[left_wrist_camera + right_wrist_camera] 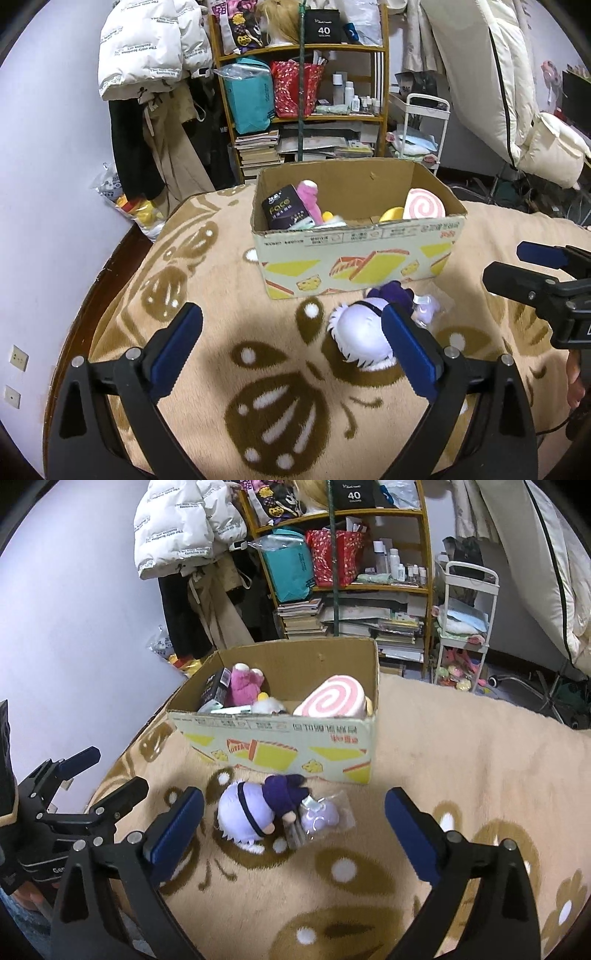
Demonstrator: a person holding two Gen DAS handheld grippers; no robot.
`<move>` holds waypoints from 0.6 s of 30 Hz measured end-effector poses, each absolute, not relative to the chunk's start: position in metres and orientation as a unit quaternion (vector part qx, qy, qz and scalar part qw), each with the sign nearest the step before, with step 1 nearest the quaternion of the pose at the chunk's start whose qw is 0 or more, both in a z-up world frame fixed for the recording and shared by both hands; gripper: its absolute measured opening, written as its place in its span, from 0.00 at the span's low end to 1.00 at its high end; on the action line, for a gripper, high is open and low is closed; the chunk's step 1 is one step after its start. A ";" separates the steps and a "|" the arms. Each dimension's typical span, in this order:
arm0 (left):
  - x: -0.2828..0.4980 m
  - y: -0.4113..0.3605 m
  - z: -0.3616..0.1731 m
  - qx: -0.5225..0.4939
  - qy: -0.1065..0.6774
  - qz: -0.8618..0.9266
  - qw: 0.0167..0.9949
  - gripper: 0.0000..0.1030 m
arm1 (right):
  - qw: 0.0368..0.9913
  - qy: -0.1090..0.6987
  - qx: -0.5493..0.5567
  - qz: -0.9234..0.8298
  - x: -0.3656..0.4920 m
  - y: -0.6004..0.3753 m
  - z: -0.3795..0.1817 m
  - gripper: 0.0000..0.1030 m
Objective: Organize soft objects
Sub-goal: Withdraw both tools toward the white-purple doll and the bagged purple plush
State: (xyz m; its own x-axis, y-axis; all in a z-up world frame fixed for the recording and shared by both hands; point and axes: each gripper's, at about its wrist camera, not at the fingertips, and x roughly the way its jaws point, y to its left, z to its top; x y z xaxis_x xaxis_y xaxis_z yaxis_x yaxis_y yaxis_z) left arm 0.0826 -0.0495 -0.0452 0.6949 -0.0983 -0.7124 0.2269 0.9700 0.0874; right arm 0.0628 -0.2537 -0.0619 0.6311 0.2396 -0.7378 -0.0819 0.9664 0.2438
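The plush doll (245, 818) with pale hair and purple clothes lies on the patterned blanket (461, 746), just in front of the cardboard box (280, 738), with a small bagged toy (325, 816) touching it. The box already holds a pink plush (243, 686) and a swirl cushion (332, 701), so it seems the collecting place. The left tool (291, 343) and right tool (295, 819) both hover spread wide and empty, likely lining up on the doll. The box's near wall stands between the doll and its interior.

Plush doll (245, 818) before cardboard box (280, 746), blanket (461, 757)
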 end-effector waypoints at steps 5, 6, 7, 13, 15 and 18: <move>0.082 -0.054 -0.052 0.087 0.380 -0.084 0.917 0.94 | 0.894 0.431 0.097 0.081 0.062 -0.253 -0.072 1.00; 0.084 -0.055 -0.053 0.089 0.381 -0.085 0.916 0.94 | 0.893 0.433 0.097 0.079 0.064 -0.253 -0.073 1.00; 0.085 -0.055 -0.055 0.089 0.383 -0.084 0.916 0.94 | 0.892 0.435 0.097 0.078 0.065 -0.253 -0.076 1.00; 0.098 -0.054 -0.068 0.067 0.408 -0.087 0.906 0.94 | 0.883 0.453 0.096 0.074 0.072 -0.252 -0.085 1.00; 0.103 -0.055 -0.074 0.061 0.417 -0.089 0.902 0.94 | 0.880 0.458 0.096 0.074 0.074 -0.251 -0.089 1.00; 0.109 -0.058 -0.080 0.064 0.424 -0.092 0.899 0.94 | 0.877 0.465 0.093 0.074 0.077 -0.250 -0.095 1.00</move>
State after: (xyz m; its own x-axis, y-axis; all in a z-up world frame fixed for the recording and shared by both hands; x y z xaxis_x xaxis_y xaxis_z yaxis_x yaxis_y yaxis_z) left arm 0.1087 -0.0583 -0.0798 0.6239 -0.1110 -0.7735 0.2193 0.9750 0.0369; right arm 0.0770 -0.2496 -0.0951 0.5566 0.2168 -0.8020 -0.0429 0.9716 0.2328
